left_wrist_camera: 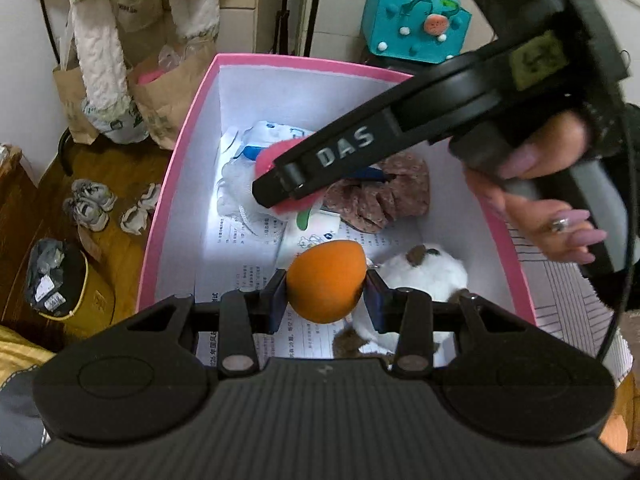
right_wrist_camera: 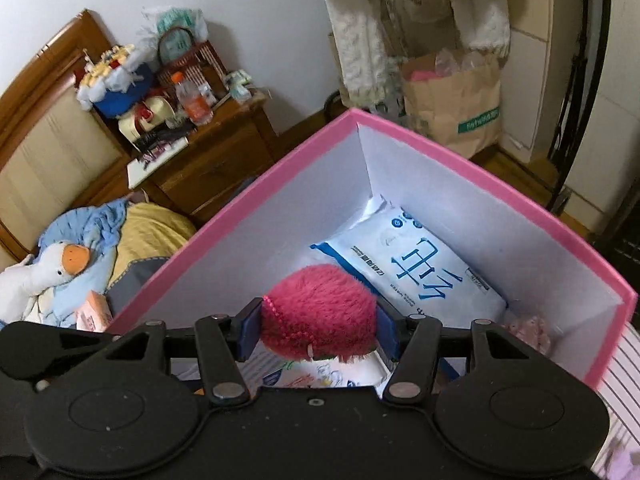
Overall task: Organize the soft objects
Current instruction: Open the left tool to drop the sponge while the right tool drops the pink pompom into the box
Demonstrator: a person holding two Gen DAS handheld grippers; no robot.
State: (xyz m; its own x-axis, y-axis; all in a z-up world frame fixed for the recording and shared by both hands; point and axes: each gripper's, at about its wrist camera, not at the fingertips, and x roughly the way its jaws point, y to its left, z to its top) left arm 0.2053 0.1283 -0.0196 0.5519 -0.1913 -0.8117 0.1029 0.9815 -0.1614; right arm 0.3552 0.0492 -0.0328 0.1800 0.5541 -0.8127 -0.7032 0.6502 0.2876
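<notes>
Left gripper (left_wrist_camera: 326, 294) clamps my smooth orange egg-shaped sponge (left_wrist_camera: 326, 282) over the pink-rimmed white box (left_wrist_camera: 176, 184); right gripper (right_wrist_camera: 318, 330), holding the fuzzy magenta pompom (right_wrist_camera: 320, 310), sits deeper, nearer its floor.

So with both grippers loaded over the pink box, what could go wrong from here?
1. The right gripper reaches across the box ahead of the left gripper; the two may collide if both lower together.
2. The orange ball is round and pinched only at its sides, so it might slip out early.
3. Dropped, it could bounce off the white plush.
</notes>
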